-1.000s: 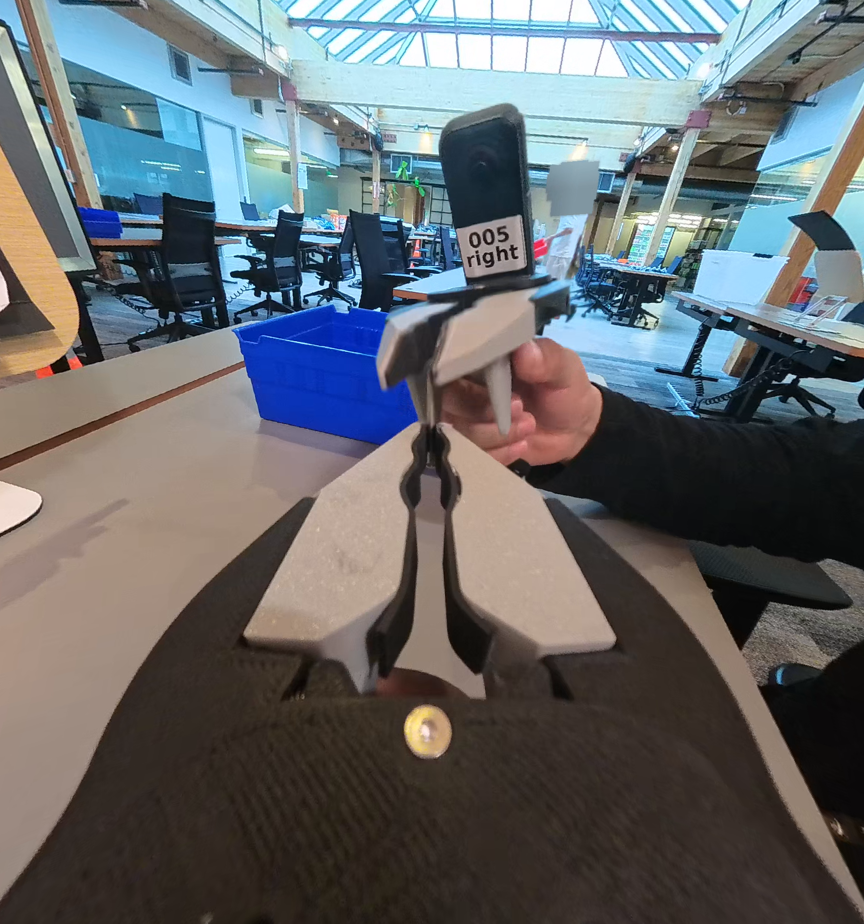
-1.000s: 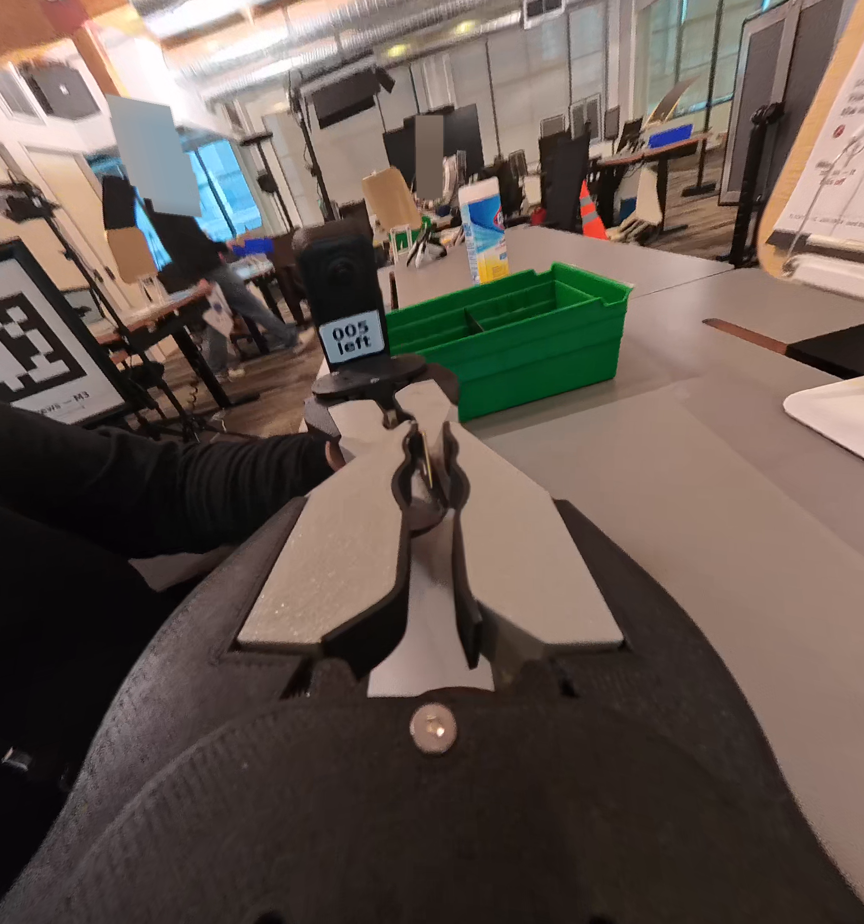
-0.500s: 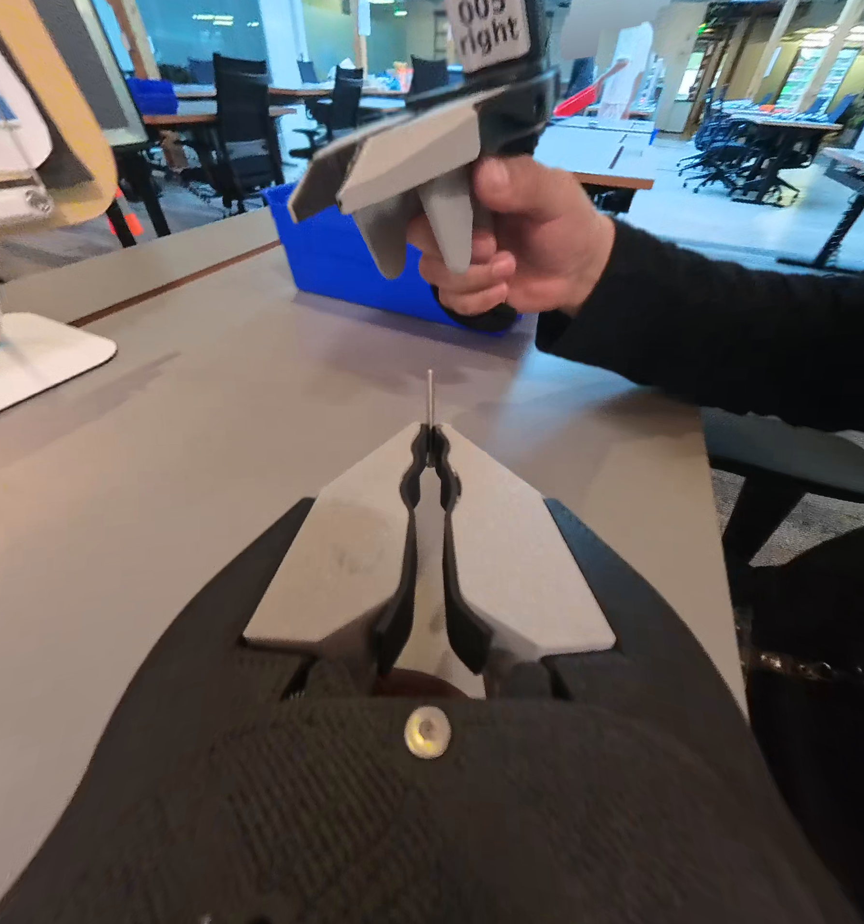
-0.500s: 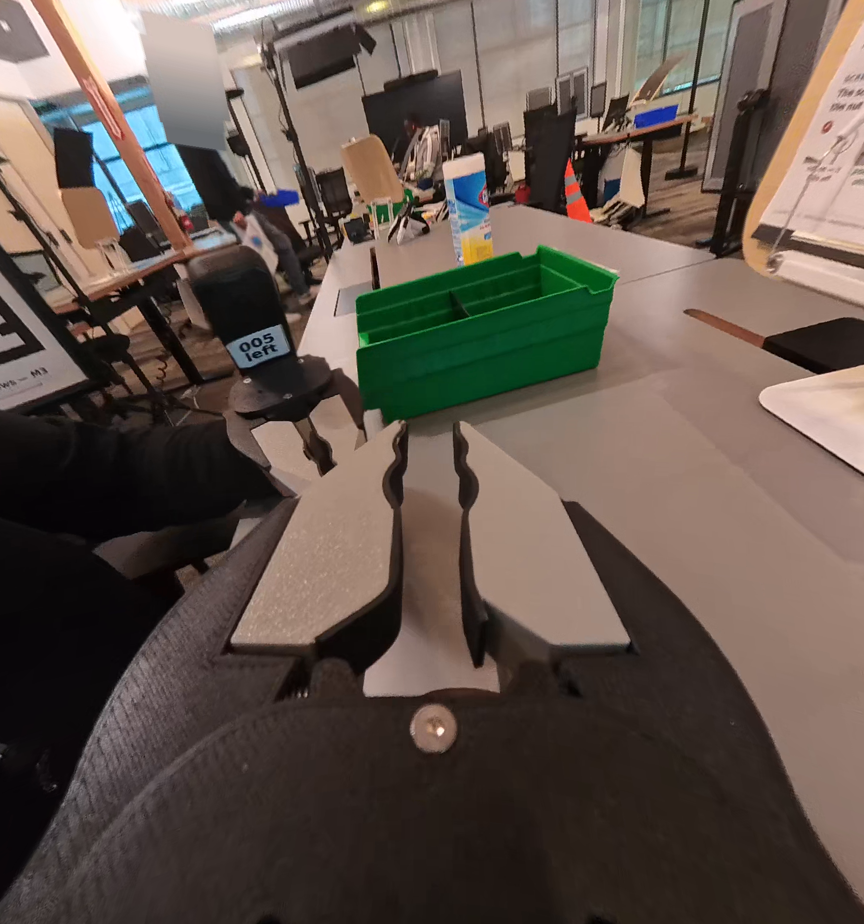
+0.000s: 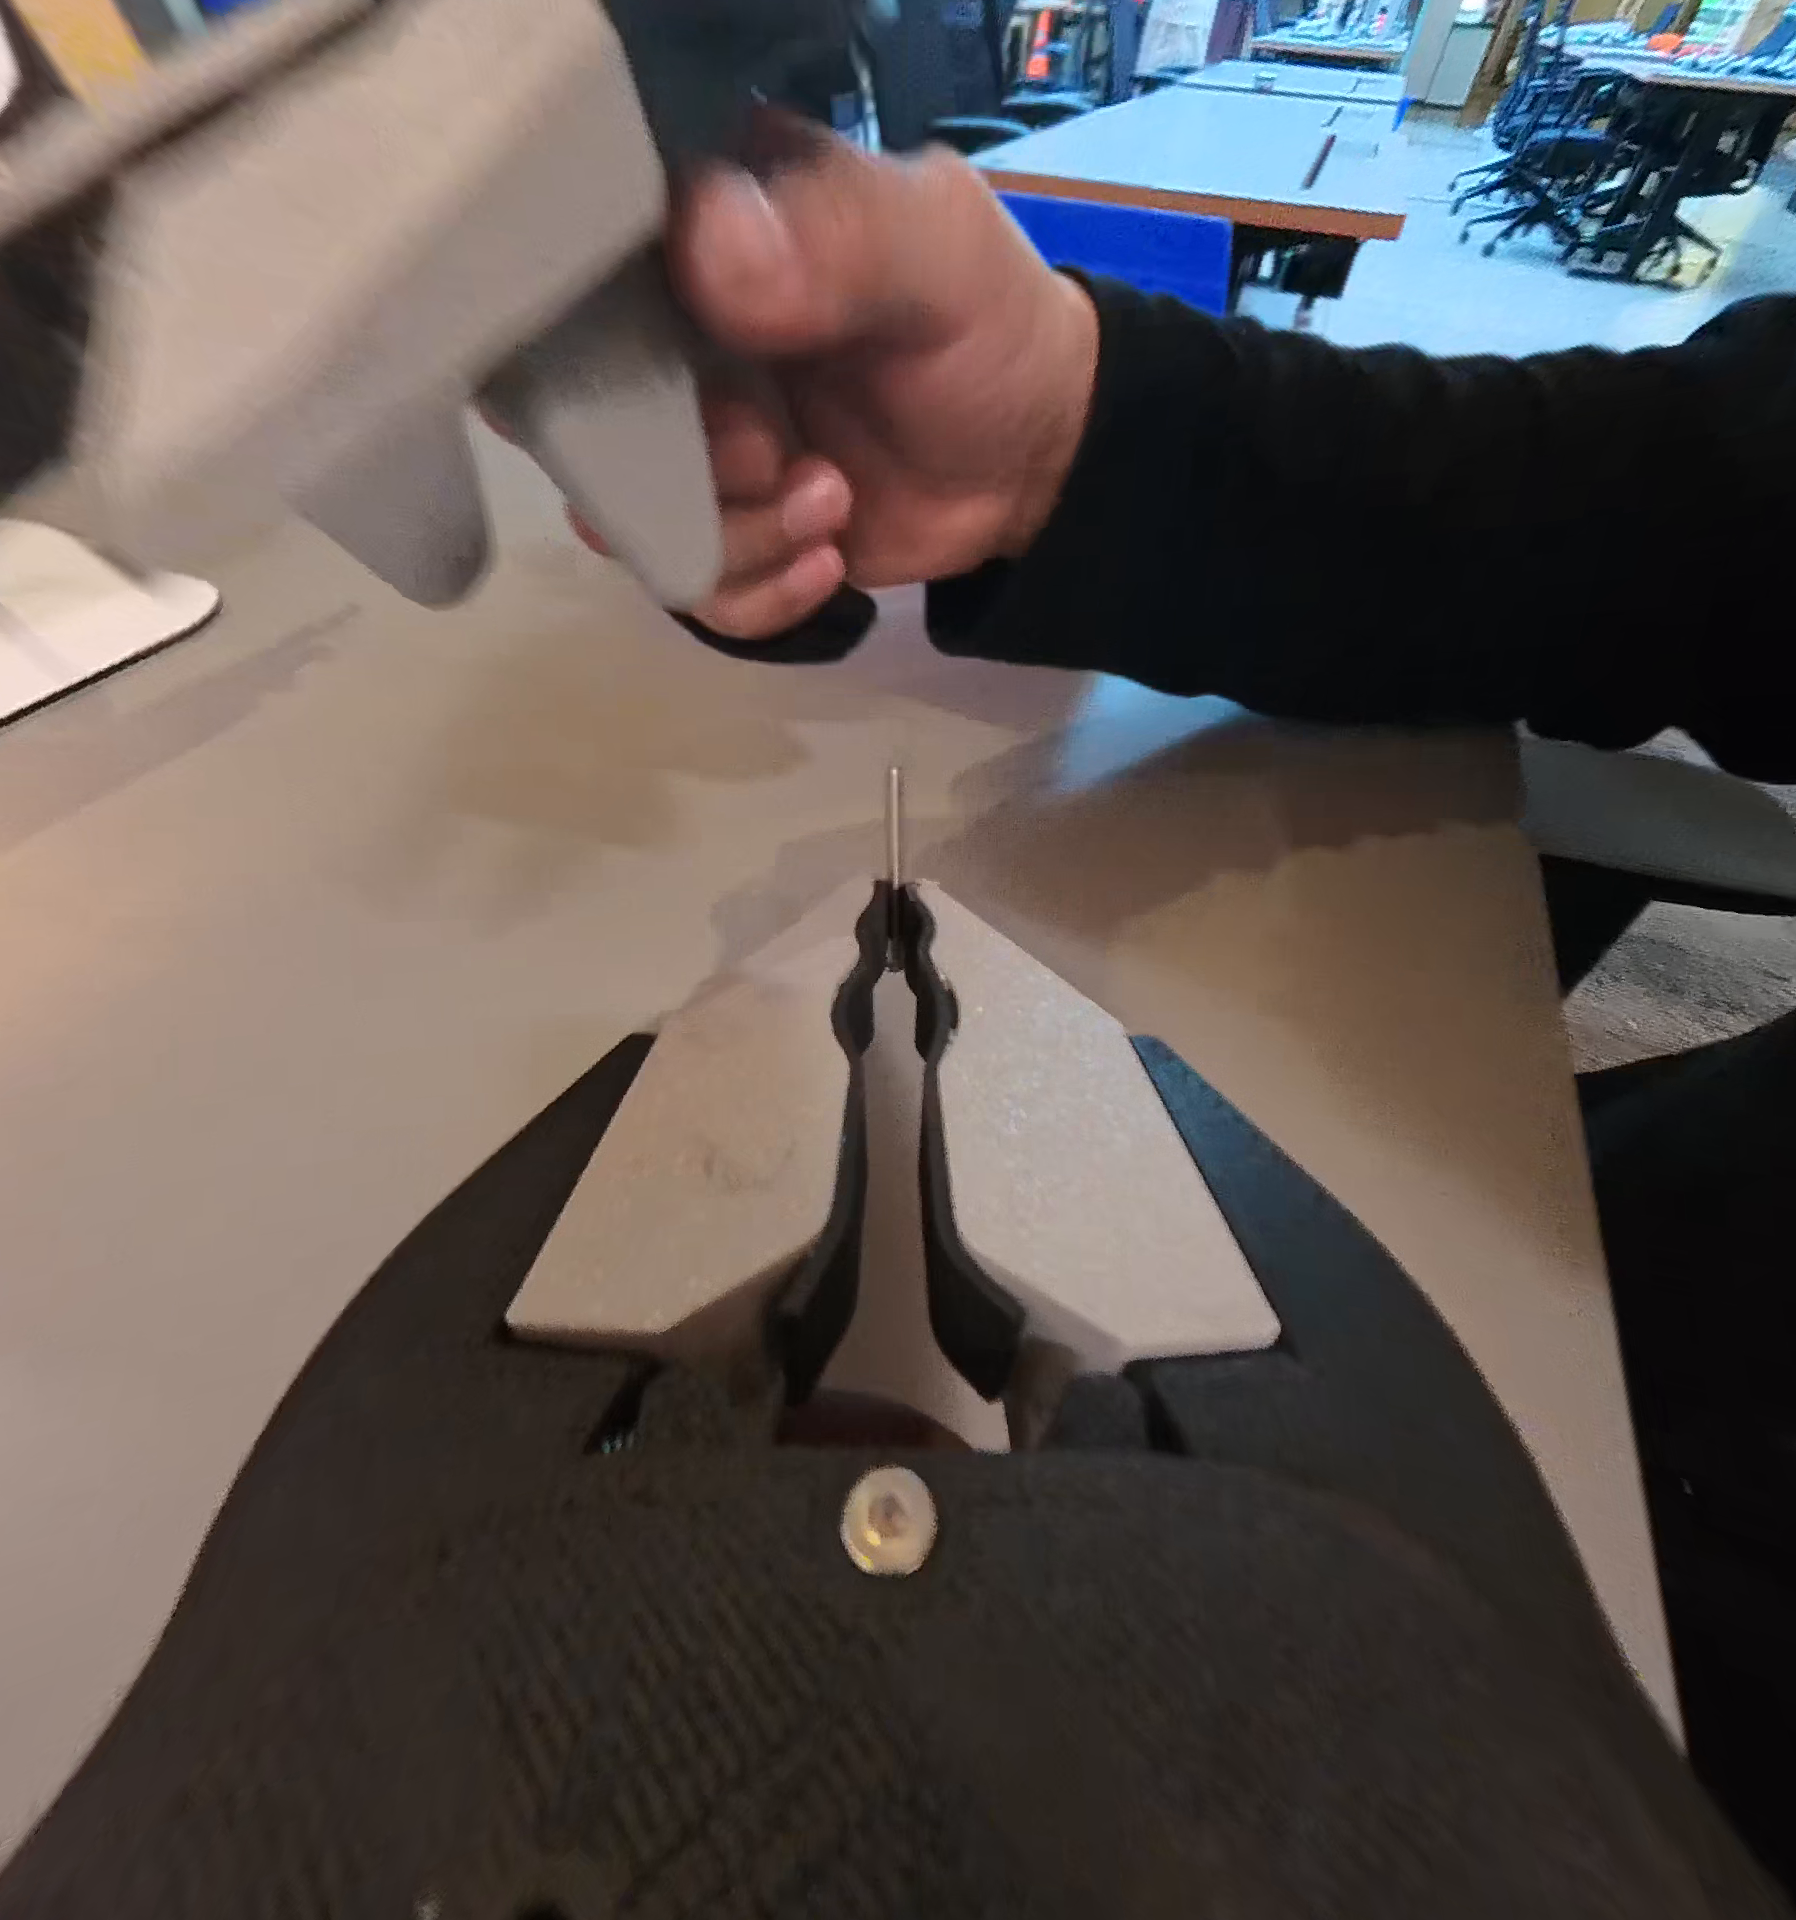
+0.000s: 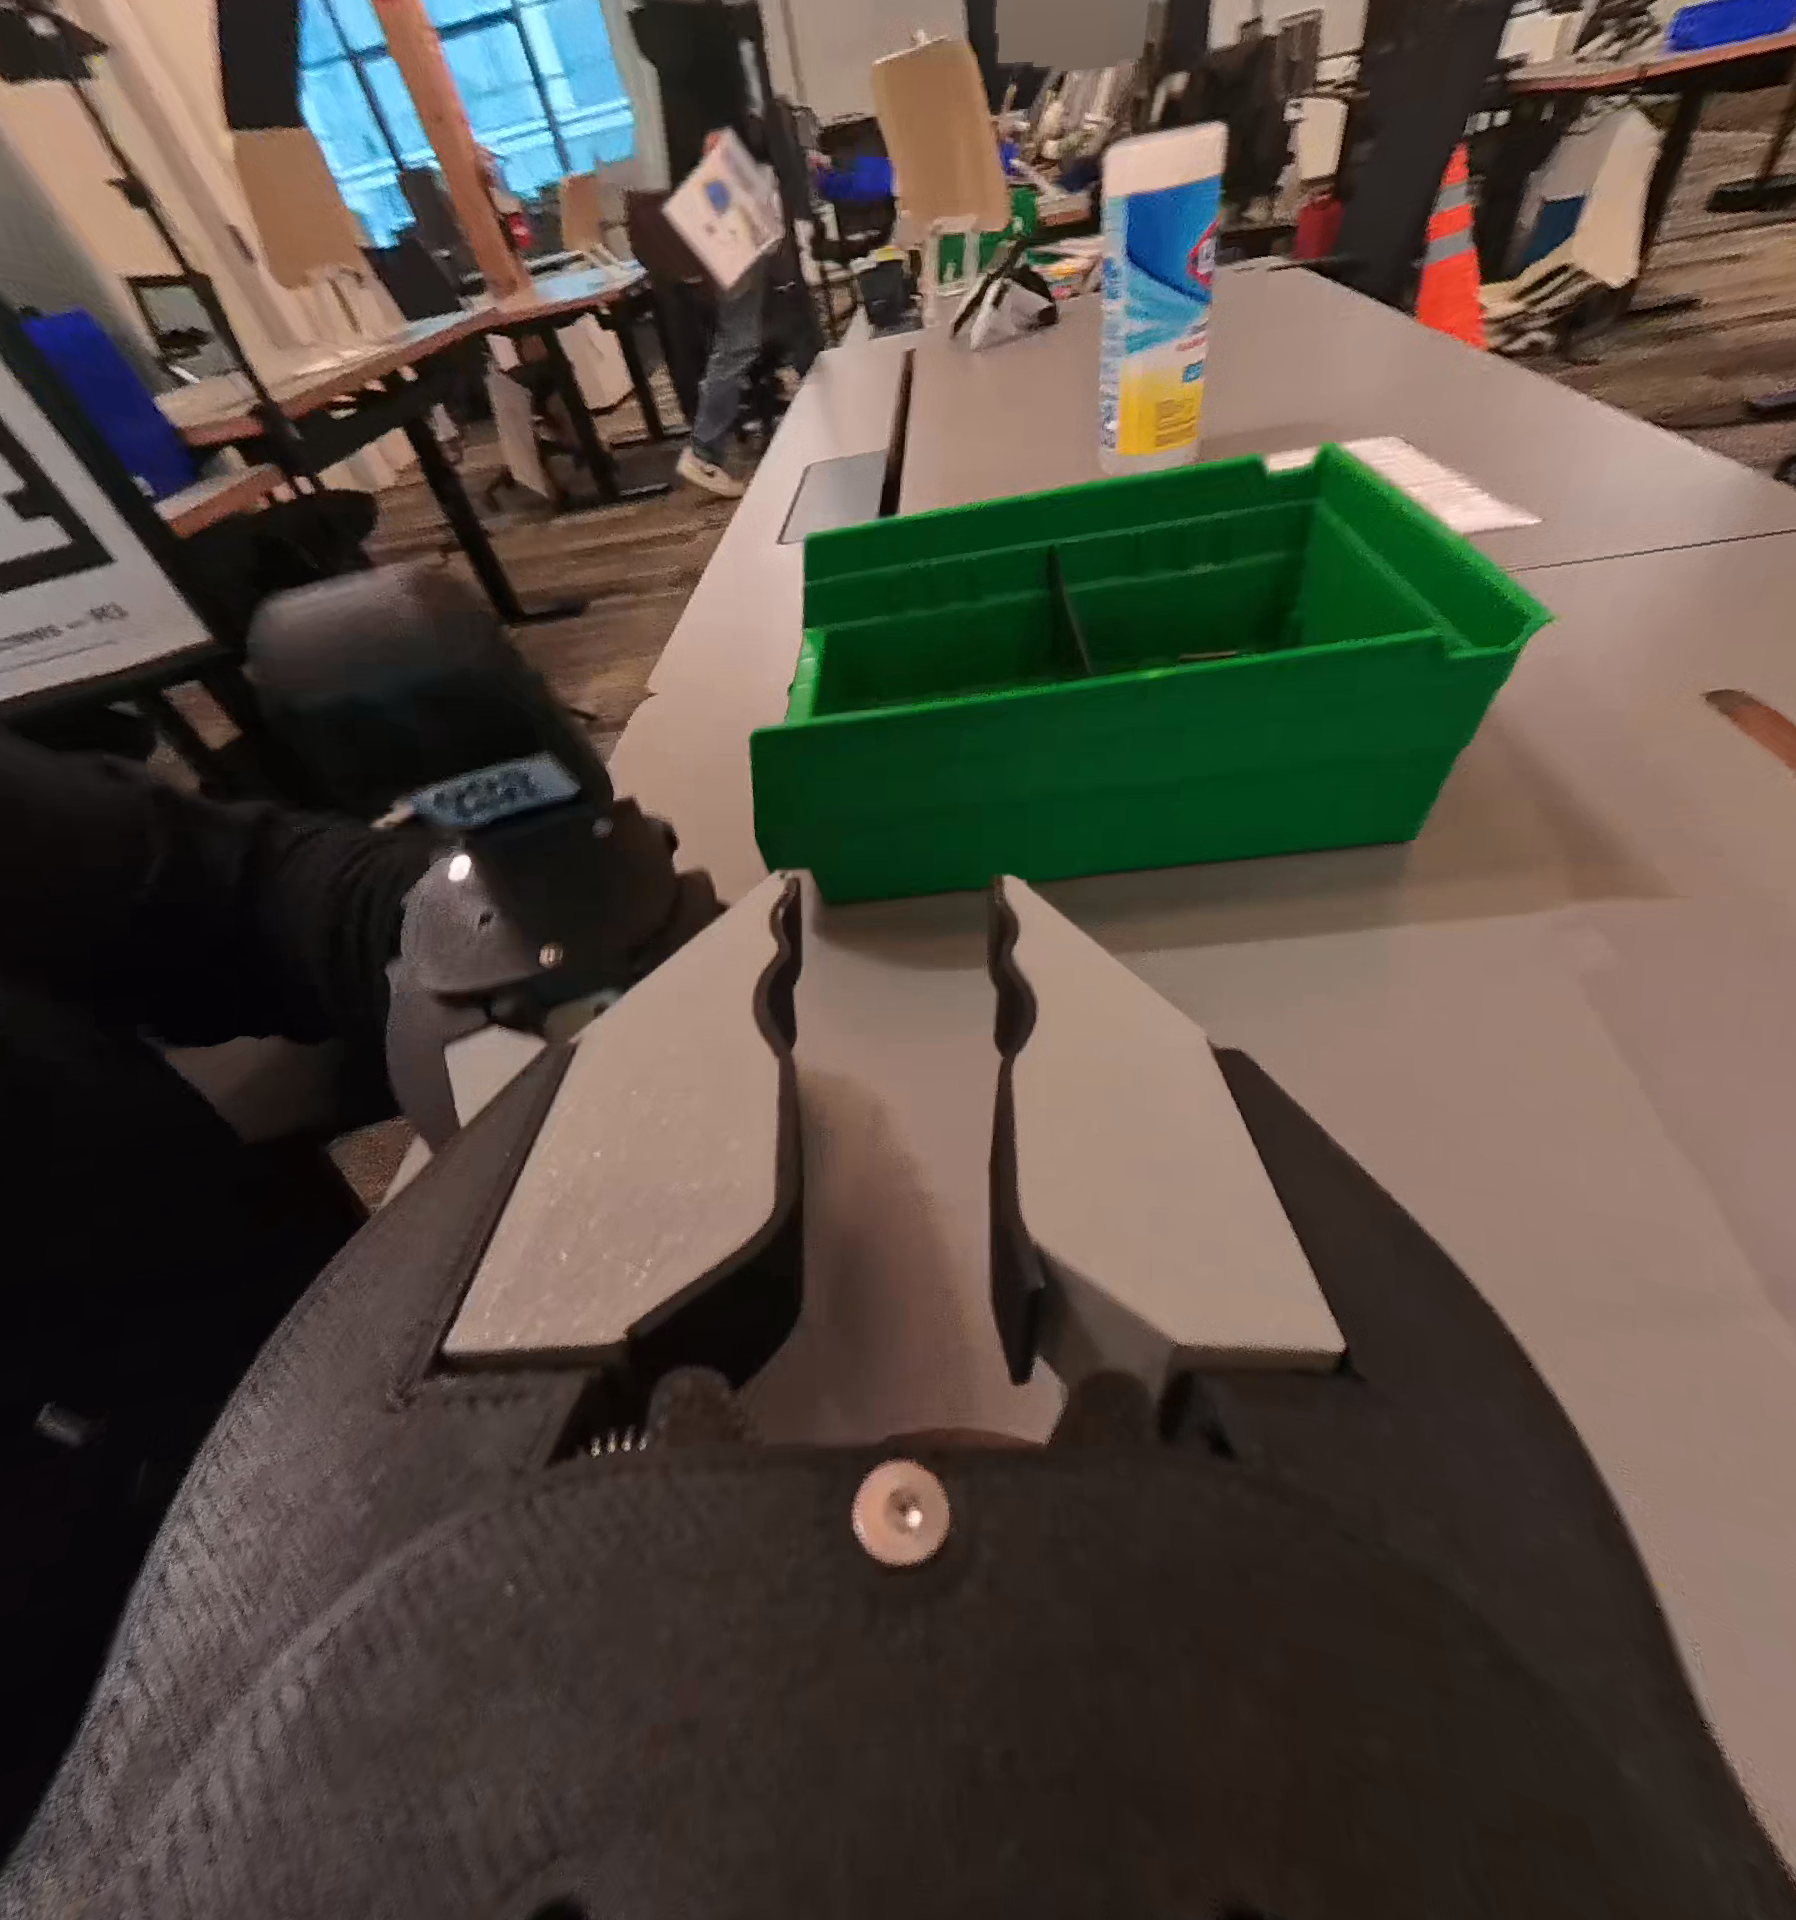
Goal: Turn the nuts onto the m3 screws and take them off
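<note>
We are pinching the m3 screw (image 5: 893, 831) in our left gripper (image 5: 895, 902), fingers closed on its base, its shaft pointing straight out past the tips. No nut is showing on it. Beyond the screw, our right gripper (image 6: 892, 902) is hanging spread and empty, facing the green bin (image 6: 1133, 769), with bare table (image 5: 250, 987) around.

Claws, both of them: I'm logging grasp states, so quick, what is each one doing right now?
Left claw: closed on the screw, which sticks out past its tips.
Right claw: open, holding nothing, pointed at the green bin.
</note>
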`<state>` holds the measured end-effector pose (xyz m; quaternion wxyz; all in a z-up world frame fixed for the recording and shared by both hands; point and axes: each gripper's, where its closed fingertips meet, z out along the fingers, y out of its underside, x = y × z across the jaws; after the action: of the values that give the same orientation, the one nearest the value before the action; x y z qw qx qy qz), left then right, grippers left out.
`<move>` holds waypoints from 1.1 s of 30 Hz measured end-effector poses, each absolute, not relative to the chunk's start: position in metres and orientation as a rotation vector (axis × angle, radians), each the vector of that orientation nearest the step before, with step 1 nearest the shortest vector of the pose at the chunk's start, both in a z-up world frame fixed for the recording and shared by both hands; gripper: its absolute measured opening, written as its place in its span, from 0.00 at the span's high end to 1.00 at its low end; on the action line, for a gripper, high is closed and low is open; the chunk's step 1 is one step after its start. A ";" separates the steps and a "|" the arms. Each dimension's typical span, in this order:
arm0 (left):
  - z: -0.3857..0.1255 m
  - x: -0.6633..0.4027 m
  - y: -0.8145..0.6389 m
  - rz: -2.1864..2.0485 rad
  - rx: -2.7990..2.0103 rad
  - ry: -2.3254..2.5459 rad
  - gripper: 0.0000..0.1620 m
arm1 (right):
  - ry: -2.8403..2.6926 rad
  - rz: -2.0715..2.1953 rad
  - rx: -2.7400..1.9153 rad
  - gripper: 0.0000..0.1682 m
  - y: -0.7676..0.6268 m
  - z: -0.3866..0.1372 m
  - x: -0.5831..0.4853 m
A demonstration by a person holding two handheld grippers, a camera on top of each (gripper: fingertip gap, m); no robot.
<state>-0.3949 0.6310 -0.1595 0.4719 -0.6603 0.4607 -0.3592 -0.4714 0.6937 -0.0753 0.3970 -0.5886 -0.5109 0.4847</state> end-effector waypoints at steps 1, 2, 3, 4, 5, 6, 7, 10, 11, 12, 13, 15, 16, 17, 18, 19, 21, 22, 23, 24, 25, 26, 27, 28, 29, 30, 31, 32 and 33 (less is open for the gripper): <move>-0.160 -0.397 0.635 -0.862 -1.627 1.117 1.00 | -1.301 1.238 -1.485 0.83 0.693 -0.085 -0.468; -0.161 -0.400 0.639 -0.833 -1.631 1.109 1.00 | -1.353 1.233 -1.513 0.82 0.690 -0.098 -0.463; -0.162 -0.402 0.642 -0.803 -1.634 1.104 1.00 | -1.398 1.217 -1.541 0.82 0.688 -0.109 -0.455; -0.162 -0.404 0.644 -0.784 -1.639 1.097 1.00 | -1.402 1.219 -1.540 0.82 0.686 -0.113 -0.447; -0.162 -0.405 0.647 -0.776 -1.643 1.083 1.00 | -1.397 1.252 -1.514 0.83 0.681 -0.112 -0.439; -0.161 -0.406 0.649 -0.773 -1.646 1.068 1.00 | -1.381 1.297 -1.487 0.85 0.674 -0.109 -0.431; -0.160 -0.408 0.652 -0.773 -1.646 1.051 1.00 | -1.355 1.333 -1.468 0.86 0.669 -0.107 -0.424; -0.155 -0.410 0.656 -0.783 -1.631 1.007 1.00 | -1.298 1.414 -1.436 0.85 0.655 -0.106 -0.411; -0.154 -0.410 0.656 -0.786 -1.631 0.998 1.00 | -1.292 1.432 -1.433 0.85 0.651 -0.108 -0.410; -0.153 -0.409 0.656 -0.791 -1.624 0.993 1.00 | -1.284 1.442 -1.428 0.84 0.648 -0.109 -0.410; -0.151 -0.407 0.656 -0.798 -1.614 0.986 1.00 | -1.281 1.449 -1.425 0.84 0.646 -0.111 -0.411; -0.148 -0.403 0.654 -0.822 -1.598 0.982 1.00 | -1.298 1.474 -1.424 0.85 0.640 -0.115 -0.417; -0.147 -0.400 0.652 -0.833 -1.589 0.988 1.00 | -1.300 1.477 -1.430 0.85 0.640 -0.118 -0.421; -0.147 -0.398 0.650 -0.835 -1.582 0.996 1.00 | -1.299 1.467 -1.444 0.88 0.640 -0.122 -0.424; -0.147 -0.397 0.649 -0.834 -1.581 1.003 1.00 | -1.297 1.449 -1.459 0.93 0.642 -0.125 -0.427; -0.148 -0.396 0.649 -0.836 -1.581 1.004 1.00 | -1.293 1.439 -1.459 0.97 0.642 -0.126 -0.429; -0.145 -0.397 0.649 -0.858 -1.571 0.983 1.00 | -1.278 1.419 -1.451 1.00 0.644 -0.125 -0.427; -0.142 -0.397 0.648 -0.886 -1.563 0.968 1.00 | -1.263 1.430 -1.447 1.00 0.644 -0.123 -0.426; -0.139 -0.396 0.648 -0.915 -1.556 0.950 1.00 | -1.238 1.456 -1.439 1.00 0.644 -0.120 -0.426; -0.136 -0.397 0.647 -0.935 -1.548 0.934 1.00 | -1.204 1.491 -1.429 1.00 0.643 -0.117 -0.427; -0.133 -0.397 0.648 -0.944 -1.540 0.922 1.00 | -1.173 1.526 -1.423 1.00 0.644 -0.114 -0.427; -0.131 -0.398 0.648 -0.946 -1.529 0.911 1.00 | -1.149 1.553 -1.422 1.00 0.644 -0.111 -0.428; -0.129 -0.398 0.649 -0.949 -1.519 0.899 1.00 | -1.138 1.570 -1.421 1.00 0.644 -0.110 -0.428; -0.126 -0.399 0.649 -0.957 -1.510 0.887 1.00 | -1.141 1.572 -1.415 0.99 0.643 -0.110 -0.427; -0.124 -0.400 0.649 -0.968 -1.502 0.876 1.00 | -1.144 1.564 -1.405 0.98 0.643 -0.109 -0.426; -0.122 -0.400 0.648 -0.979 -1.492 0.868 1.00 | -1.138 1.560 -1.392 0.98 0.642 -0.108 -0.425; -0.120 -0.400 0.647 -0.988 -1.481 0.862 1.00 | -1.129 1.560 -1.386 0.98 0.642 -0.107 -0.425; -0.118 -0.400 0.646 -0.994 -1.470 0.856 1.00 | -1.120 1.568 -1.377 0.99 0.642 -0.105 -0.424; -0.117 -0.400 0.646 -1.001 -1.466 0.848 1.00 | -1.113 1.578 -1.365 0.99 0.642 -0.103 -0.424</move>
<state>-0.3996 0.6461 -0.1166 0.5540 -0.6202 0.3590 -0.4237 -0.4245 0.6416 -0.1030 0.3787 -0.5343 -0.4358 0.6174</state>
